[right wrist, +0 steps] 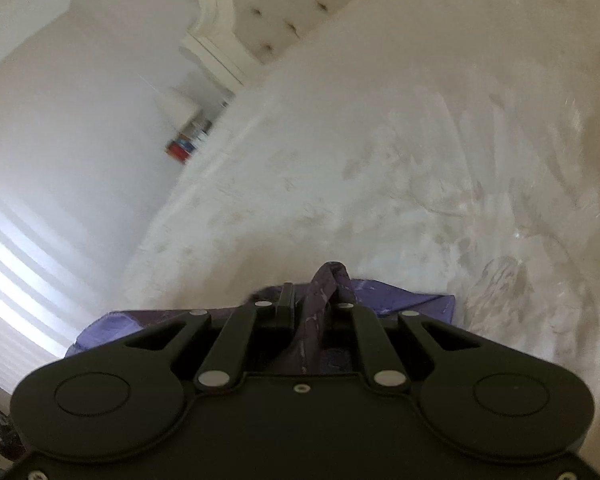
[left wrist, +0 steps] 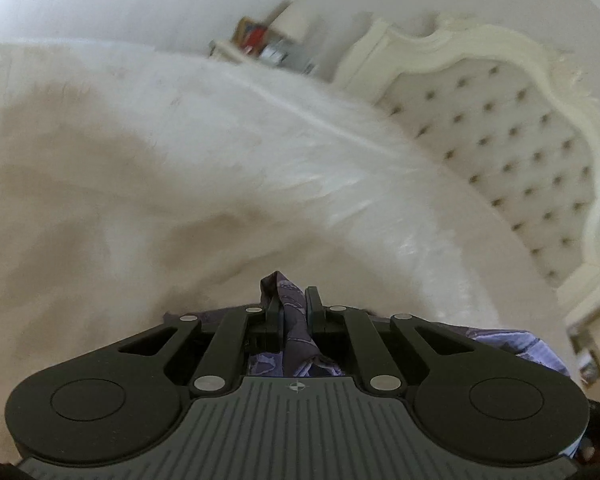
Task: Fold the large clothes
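Here, both fingers (left wrist: 293,304) (right wrist: 314,300) clamped on purple cloth (left wrist: 296,320) above white furry bedspread (left wrist: 220,128), tufted headboard (left wrist: 520,152) beyond

Most of the purple garment (left wrist: 296,320) lies hidden under the left tool (left wrist: 296,300), with only a bunched fold and a patch at the right showing; under the right tool (right wrist: 312,300) the cloth likewise vanishes, so its shape cannot be told. The bed (left wrist: 180,160) is smeared by blur and cut off by the edges. The headboard (left wrist: 512,132) runs out of frame. Items on the shelf (left wrist: 260,46) are too blurred to name.
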Action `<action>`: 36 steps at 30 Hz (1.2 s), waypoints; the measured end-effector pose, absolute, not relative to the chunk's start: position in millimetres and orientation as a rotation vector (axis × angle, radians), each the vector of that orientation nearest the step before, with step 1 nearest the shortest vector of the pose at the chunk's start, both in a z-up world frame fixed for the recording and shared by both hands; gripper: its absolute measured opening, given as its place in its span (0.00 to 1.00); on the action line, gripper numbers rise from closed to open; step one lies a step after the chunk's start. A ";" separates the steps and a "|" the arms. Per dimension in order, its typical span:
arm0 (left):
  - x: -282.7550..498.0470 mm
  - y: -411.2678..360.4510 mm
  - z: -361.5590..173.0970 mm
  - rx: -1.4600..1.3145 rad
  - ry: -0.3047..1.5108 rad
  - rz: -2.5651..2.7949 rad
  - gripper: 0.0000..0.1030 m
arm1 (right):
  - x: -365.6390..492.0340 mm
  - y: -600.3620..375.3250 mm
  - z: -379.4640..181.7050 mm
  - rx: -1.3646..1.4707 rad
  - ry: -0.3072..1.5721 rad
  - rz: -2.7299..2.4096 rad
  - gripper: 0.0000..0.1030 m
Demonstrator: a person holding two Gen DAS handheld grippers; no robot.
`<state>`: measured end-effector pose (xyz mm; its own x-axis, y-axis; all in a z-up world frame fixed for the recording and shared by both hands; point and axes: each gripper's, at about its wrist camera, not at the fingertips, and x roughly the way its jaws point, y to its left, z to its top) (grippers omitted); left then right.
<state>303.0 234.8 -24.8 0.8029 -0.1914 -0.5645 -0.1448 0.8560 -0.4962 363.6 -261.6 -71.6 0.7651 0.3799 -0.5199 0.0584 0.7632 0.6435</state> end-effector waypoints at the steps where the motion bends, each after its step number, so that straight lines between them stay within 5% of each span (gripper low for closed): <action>1: 306.4 235.8 -33.3 -0.559 0.660 -0.011 0.12 | 369.7 -259.3 -79.6 0.689 0.700 0.182 0.16; 4: 314.8 240.7 -49.6 -0.591 0.676 -0.014 0.16 | 380.2 -257.6 -96.1 0.713 0.708 0.169 0.19; 8: 315.2 250.7 -53.8 -0.653 0.660 -0.051 0.26 | 383.4 -258.4 -103.5 0.729 0.674 0.200 0.39; 10: 310.1 251.0 -47.4 -0.638 0.631 -0.070 0.42 | 377.5 -259.0 -99.6 0.714 0.653 0.214 0.46; 12: 300.7 247.3 -33.4 -0.579 0.555 -0.045 0.95 | 372.1 -258.1 -93.8 0.701 0.627 0.238 0.72; 13: 293.4 246.8 -25.6 -0.546 0.506 -0.035 1.00 | 368.0 -257.1 -90.3 0.692 0.606 0.246 0.85; 14: 288.8 247.0 -19.2 -0.520 0.478 -0.035 1.00 | 364.5 -255.9 -85.6 0.673 0.587 0.243 1.00; 23: 255.7 197.5 9.7 -0.240 0.542 -0.107 1.00 | 327.0 -185.0 -42.1 0.253 0.535 0.320 1.00; 29: 251.8 142.9 -30.1 -0.016 0.662 -0.174 1.00 | 305.3 -92.6 -66.8 -0.052 0.636 0.471 0.99; 36: 266.1 188.4 -79.5 -0.123 0.808 -0.011 1.00 | 321.6 -99.8 -106.5 -0.103 0.728 0.305 0.99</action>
<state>266.1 188.4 -79.5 0.6910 -0.0569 -0.7206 -0.0368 0.9928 -0.1137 321.6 -99.8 -106.5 0.7045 0.2384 -0.6685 -0.3095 0.9508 0.0128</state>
